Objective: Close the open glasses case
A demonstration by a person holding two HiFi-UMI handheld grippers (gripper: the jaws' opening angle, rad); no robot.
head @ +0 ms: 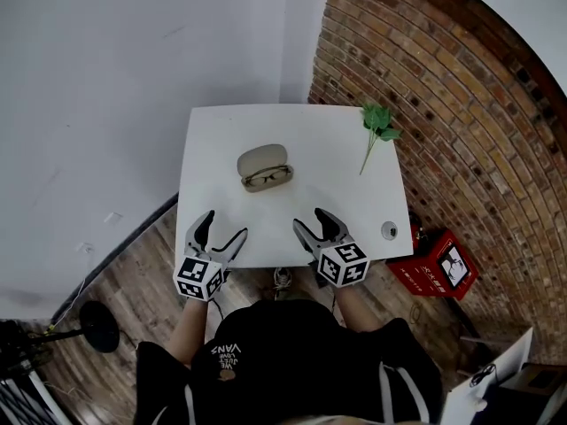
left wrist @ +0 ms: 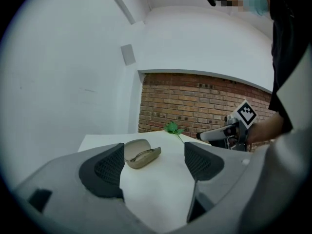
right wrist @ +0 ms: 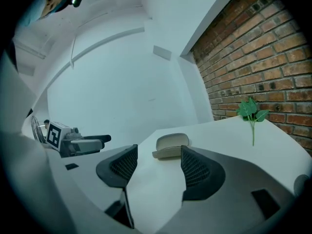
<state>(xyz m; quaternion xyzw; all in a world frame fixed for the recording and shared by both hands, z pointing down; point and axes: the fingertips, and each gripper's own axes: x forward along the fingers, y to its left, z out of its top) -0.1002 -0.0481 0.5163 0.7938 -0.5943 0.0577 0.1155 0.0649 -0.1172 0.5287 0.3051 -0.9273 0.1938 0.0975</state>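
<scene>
Open glasses case (head: 265, 167) sits mid-surface (head: 337, 211), glasses (head: 267, 177) inside. Left hand-held gripper (head: 225, 226) and right hand-held gripper (head: 310, 220) at near edge, jaws apart, nothing held.

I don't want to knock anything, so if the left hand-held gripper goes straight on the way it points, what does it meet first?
Probably the open glasses case: it lies ahead between the open jaws of the left hand-held gripper, with only bare table before it. Depth is unclear.
</scene>
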